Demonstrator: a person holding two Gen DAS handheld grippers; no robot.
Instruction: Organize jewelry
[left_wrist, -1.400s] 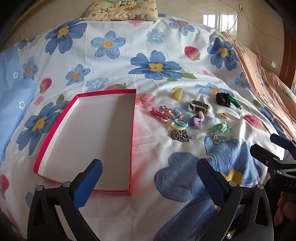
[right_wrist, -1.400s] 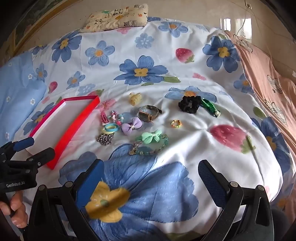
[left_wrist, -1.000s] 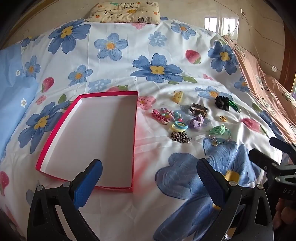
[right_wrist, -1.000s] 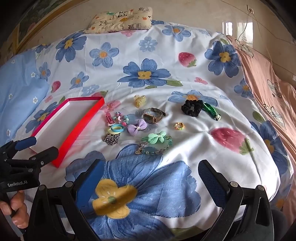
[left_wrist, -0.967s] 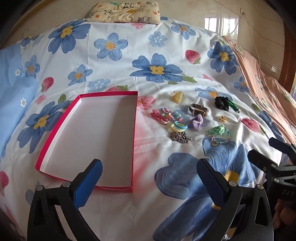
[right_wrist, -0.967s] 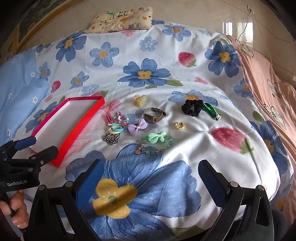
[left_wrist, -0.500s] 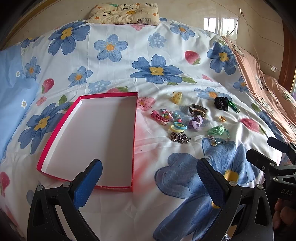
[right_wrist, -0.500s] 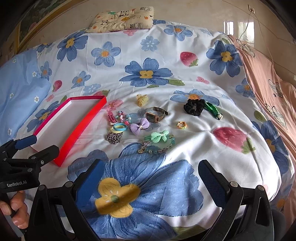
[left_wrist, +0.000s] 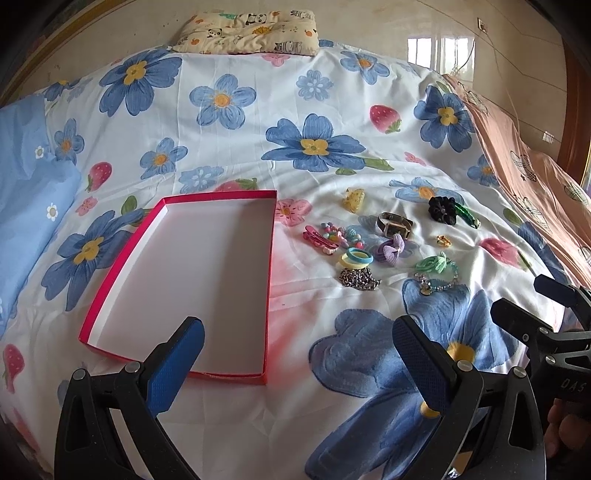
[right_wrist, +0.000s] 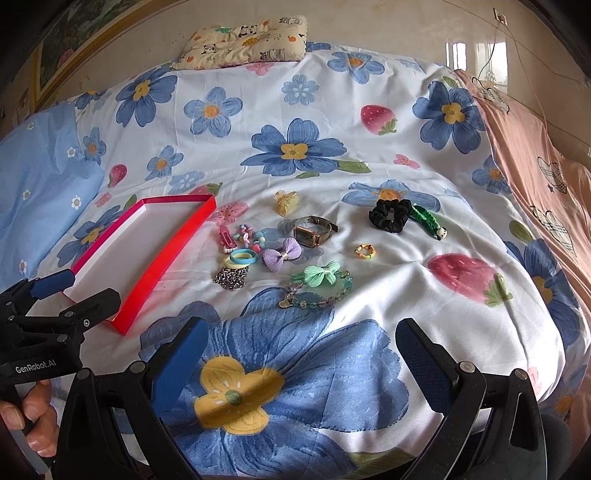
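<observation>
Both hand-held grippers were held over the near edge of the bed (left_wrist: 258, 110), the left hand-held gripper (left_wrist: 295, 350) and the right hand-held gripper (right_wrist: 299, 347) each spread wide with nothing between the fingers. A red-rimmed box (left_wrist: 271, 258) lay toward the bed's left side. The jewelry was scattered mid-bed, just right of it: a watch (right_wrist: 314, 230), a chain (right_wrist: 231, 277), a black scrunchie (right_wrist: 389, 215), a beaded bracelet (right_wrist: 325, 293).

Floral bedspread (right_wrist: 369, 122) carries red tray (left_wrist: 177, 280), jewelry cluster (right_wrist: 295, 251), pillow (right_wrist: 243, 37).
</observation>
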